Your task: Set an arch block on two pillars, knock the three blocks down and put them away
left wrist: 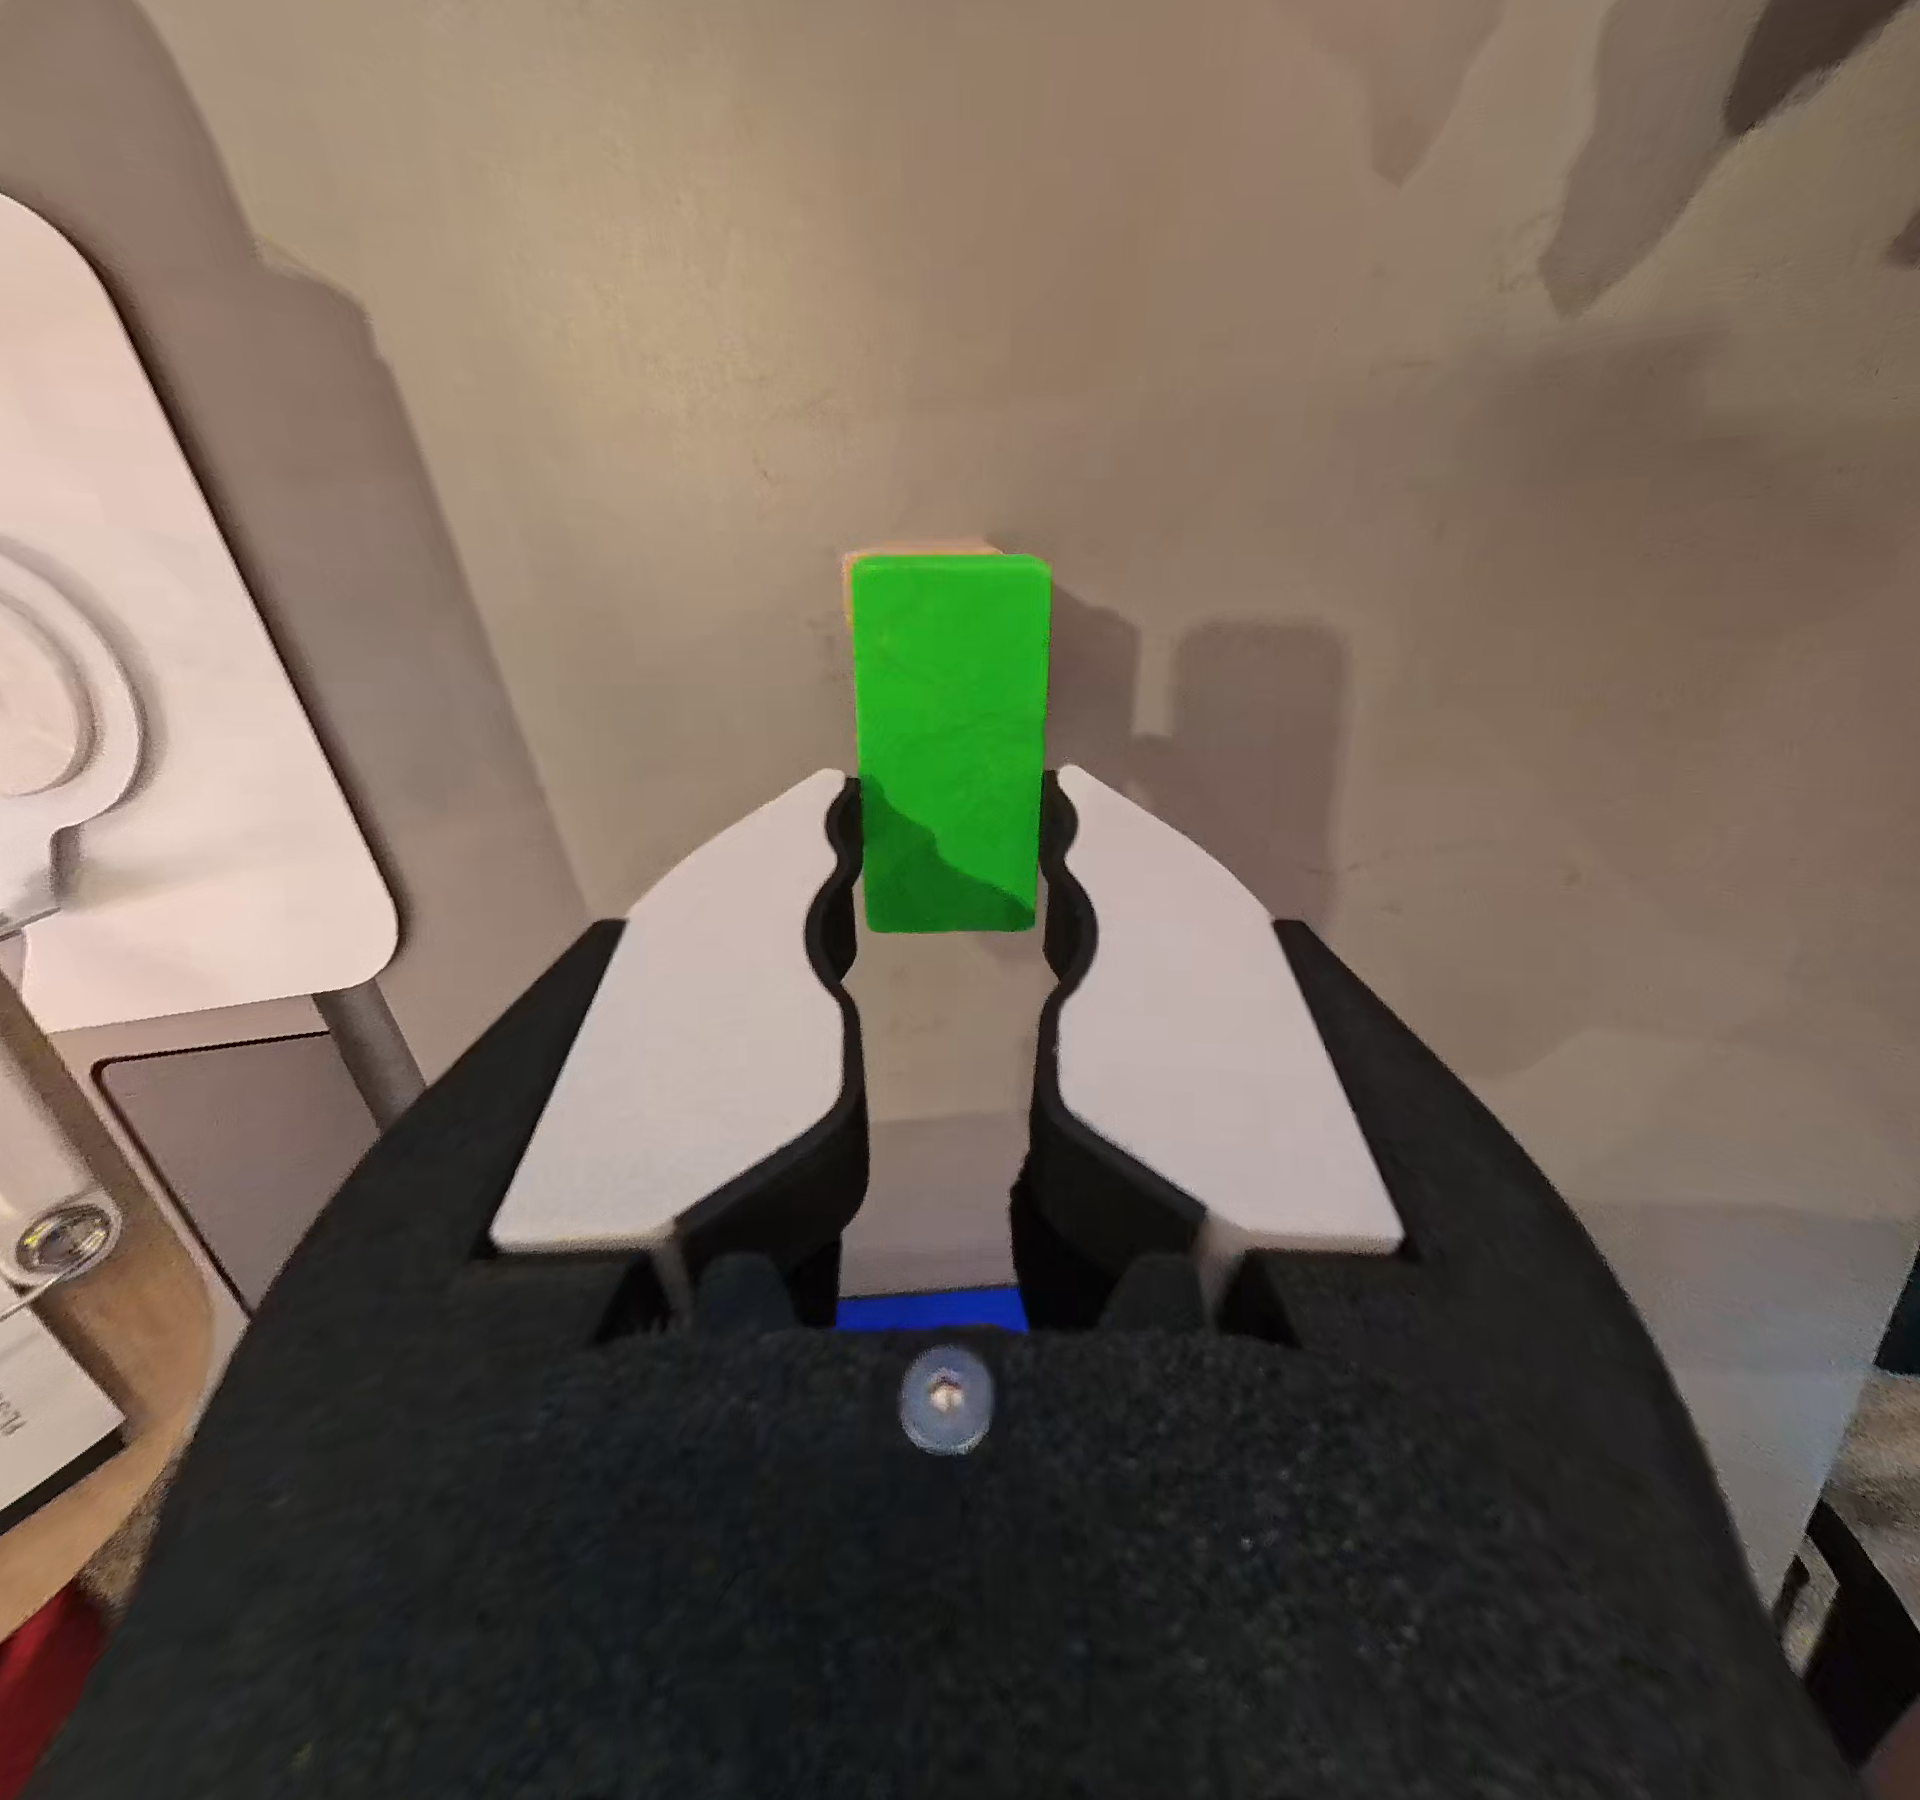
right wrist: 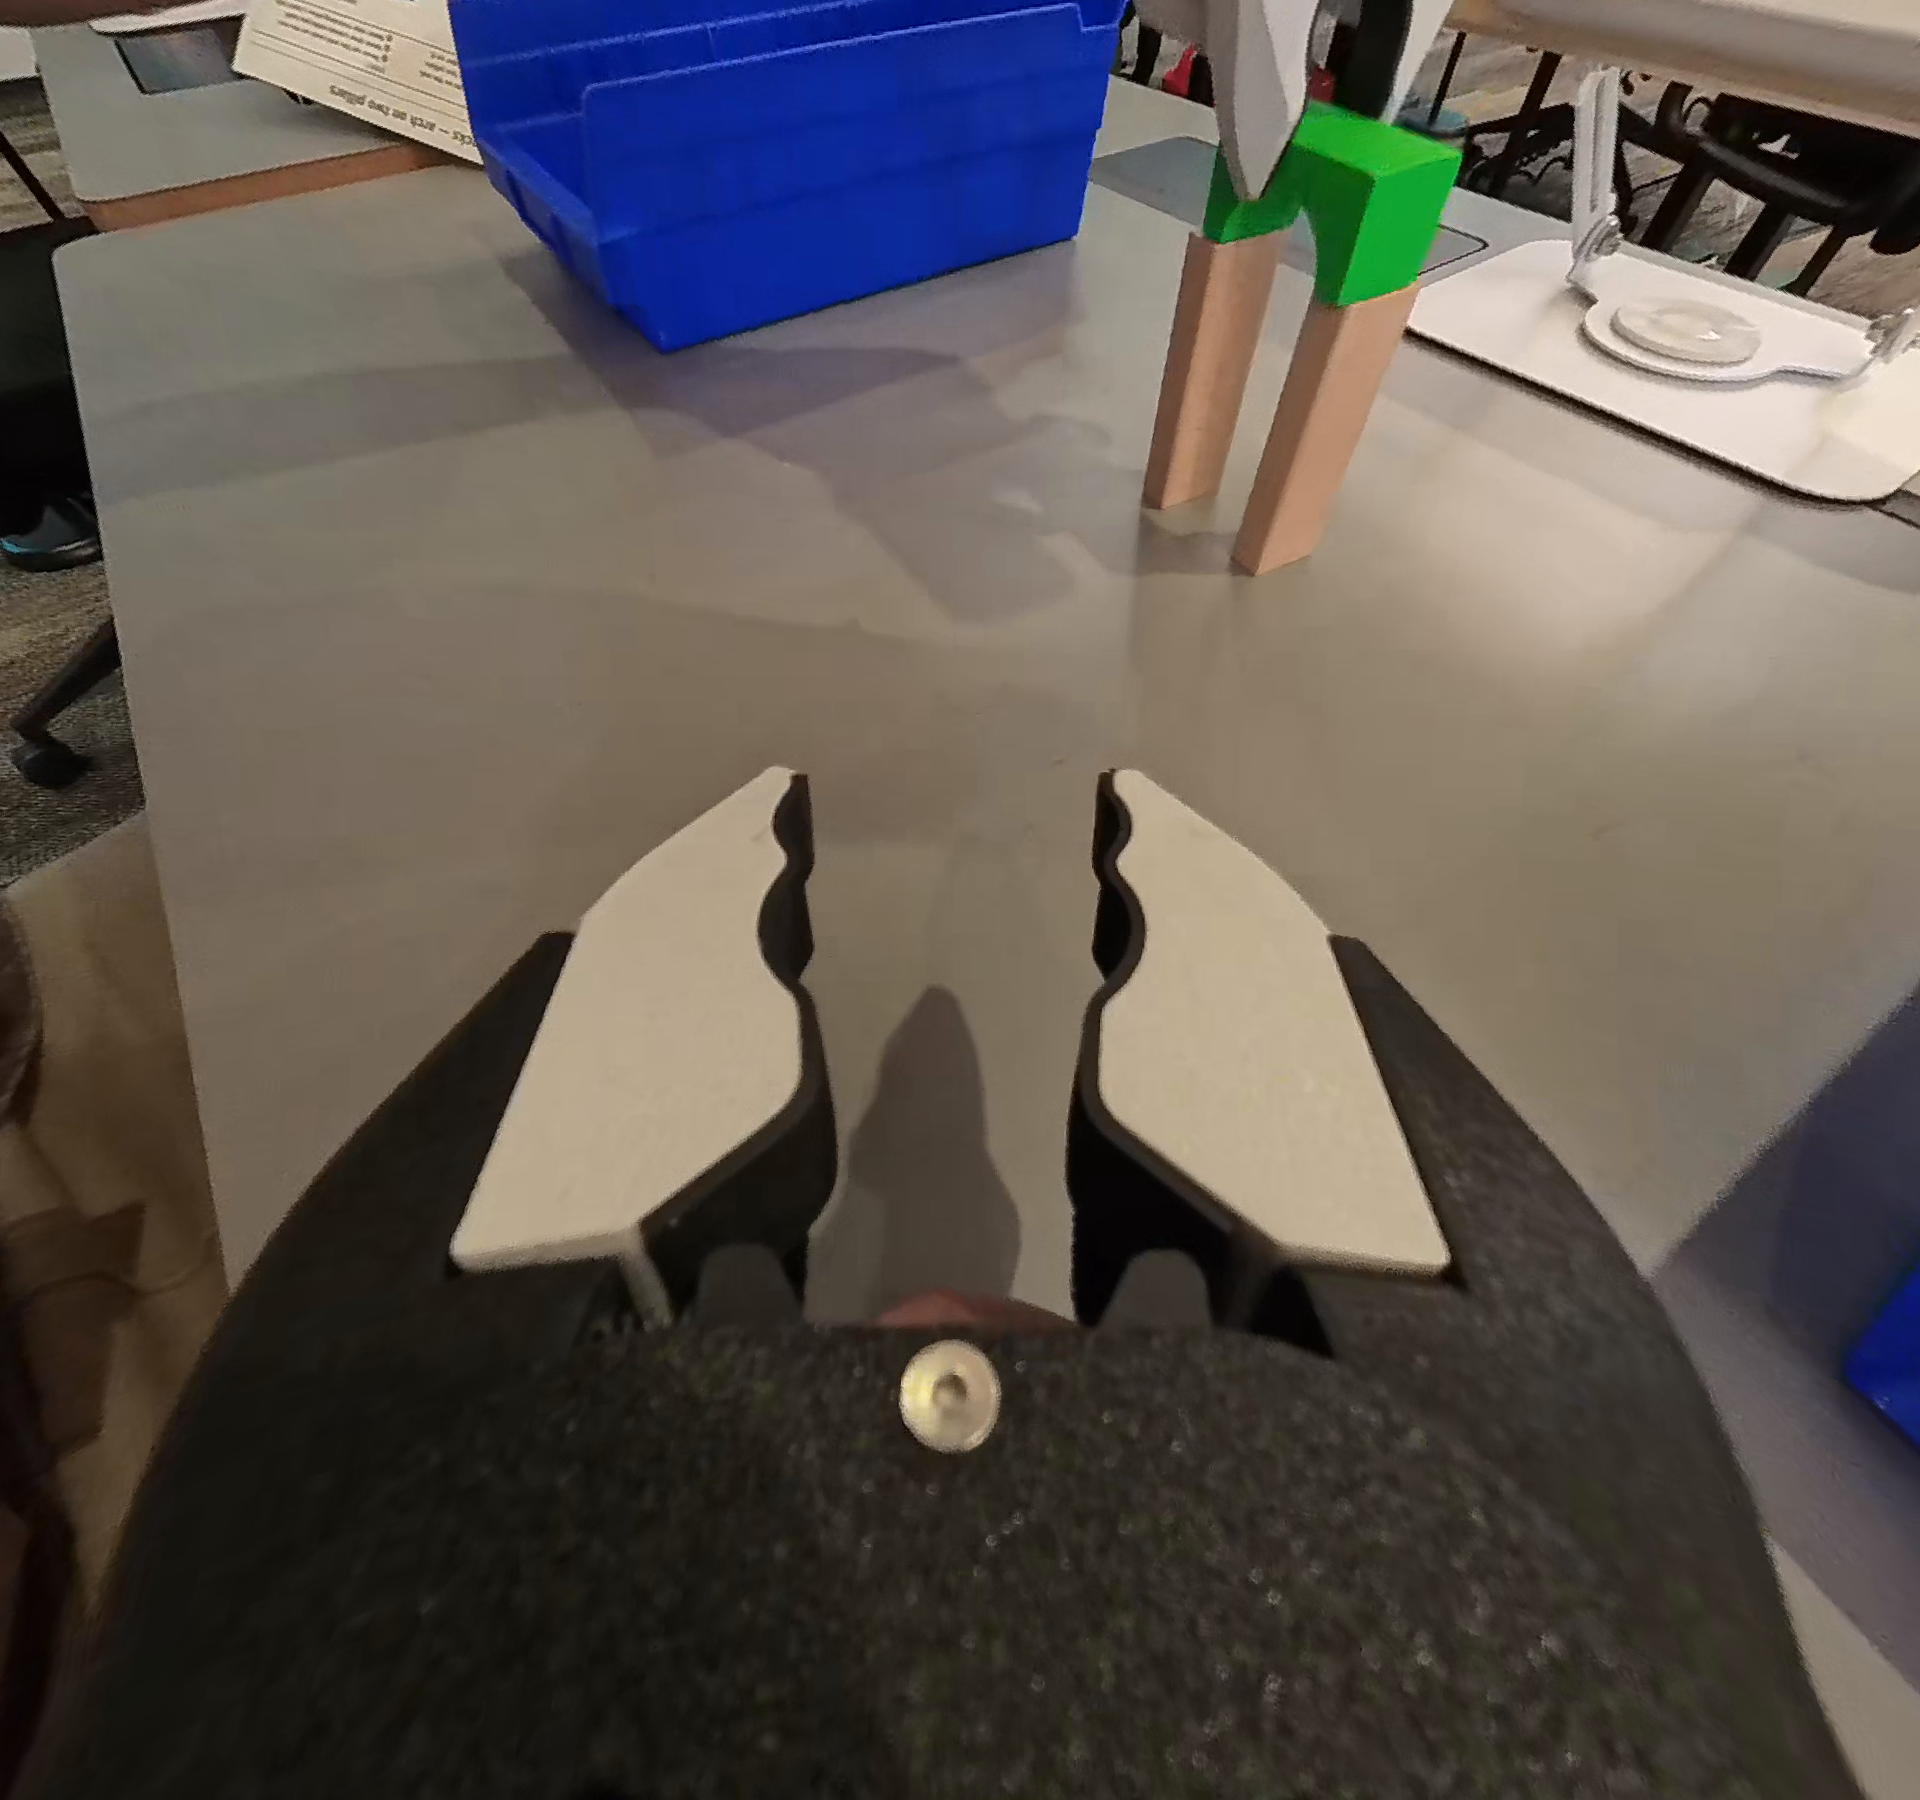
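While right gripper (right wrist: 951,815) gapes empty, left gripper (left wrist: 948,794) pinches arch block (left wrist: 948,742).

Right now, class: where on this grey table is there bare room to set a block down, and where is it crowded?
Bare: the wide stretch of grey table between the right gripper, blue bin and pillars. Crowded: the far right, where the left gripper holds the green arch beside the white stand.
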The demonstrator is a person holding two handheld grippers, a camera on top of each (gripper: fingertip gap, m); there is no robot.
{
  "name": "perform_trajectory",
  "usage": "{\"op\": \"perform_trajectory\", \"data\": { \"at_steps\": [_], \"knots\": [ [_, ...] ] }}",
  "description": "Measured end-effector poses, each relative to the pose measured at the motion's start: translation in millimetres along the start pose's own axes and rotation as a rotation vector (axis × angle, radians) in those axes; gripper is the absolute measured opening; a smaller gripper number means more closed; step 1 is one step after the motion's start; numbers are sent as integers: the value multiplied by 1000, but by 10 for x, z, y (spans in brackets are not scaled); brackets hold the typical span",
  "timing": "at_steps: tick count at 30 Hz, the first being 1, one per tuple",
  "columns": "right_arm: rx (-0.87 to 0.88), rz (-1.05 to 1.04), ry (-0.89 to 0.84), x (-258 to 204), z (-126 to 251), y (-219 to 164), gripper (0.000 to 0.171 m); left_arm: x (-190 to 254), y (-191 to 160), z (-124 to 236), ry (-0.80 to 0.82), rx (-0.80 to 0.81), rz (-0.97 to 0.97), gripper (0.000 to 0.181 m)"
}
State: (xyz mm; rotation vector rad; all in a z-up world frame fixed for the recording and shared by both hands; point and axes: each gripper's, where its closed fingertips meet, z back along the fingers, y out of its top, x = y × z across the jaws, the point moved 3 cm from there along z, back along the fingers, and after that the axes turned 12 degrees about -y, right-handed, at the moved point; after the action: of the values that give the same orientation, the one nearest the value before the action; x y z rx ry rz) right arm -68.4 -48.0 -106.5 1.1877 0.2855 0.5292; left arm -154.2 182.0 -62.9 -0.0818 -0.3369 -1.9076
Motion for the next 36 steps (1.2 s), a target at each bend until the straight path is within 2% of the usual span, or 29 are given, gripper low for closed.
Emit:
{"op": "perform_trajectory", "data": {
  "at_steps": [6, 9, 14, 16, 17, 20, 22, 25, 27, 29, 31, 33, 36],
  "knots": [
    [6, 10, 21, -47, 14, 30, 52, 8, 15, -6, -12, -16, -4, 33],
    [3, 14, 19, -49, 19, 17, 52, -14, 2, 23, 22, -30, 12, 55],
    [10, -5, 27, -53, 23, 35, 52, 75, -11, 256, 94, 17, 31, 62],
    [18, -24, 30, -48, 28, 49, 52, 236, 31, 484, 148, 142, 50, 59],
    [24, -33, 31, -45, 29, 58, 51, 355, 72, 609, 186, 255, 70, 59],
    [31, -38, 9, -8, 33, 79, 51, 739, 68, 838, 368, 720, 263, 43],
    [28, -33, -11, 18, 39, 81, 51, 1028, -123, 651, 439, 1031, 494, 44],
    [10, -32, -52, 63, 28, 47, 51, 1542, -417, -77, 353, 1311, 766, 44],
    [-21, -36, -88, 106, 8, 5, 51, 1857, -544, -489, 323, 1402, 837, 45],
    [-47, -33, -101, 122, 0, -28, 51, 2096, -655, -715, 374, 1419, 815, 46],
    [-70, 5, -128, 160, 3, -44, 50, 2287, -691, -622, 339, 1531, 753, 41],
    [-77, 34, -158, 203, 4, -25, 51, 2477, -683, -330, 271, 1636, 626, 46],
    [-85, 36, -174, 223, 0, -15, 51, 2486, -905, -401, 558, 1477, 581, 47]
  ]
}}
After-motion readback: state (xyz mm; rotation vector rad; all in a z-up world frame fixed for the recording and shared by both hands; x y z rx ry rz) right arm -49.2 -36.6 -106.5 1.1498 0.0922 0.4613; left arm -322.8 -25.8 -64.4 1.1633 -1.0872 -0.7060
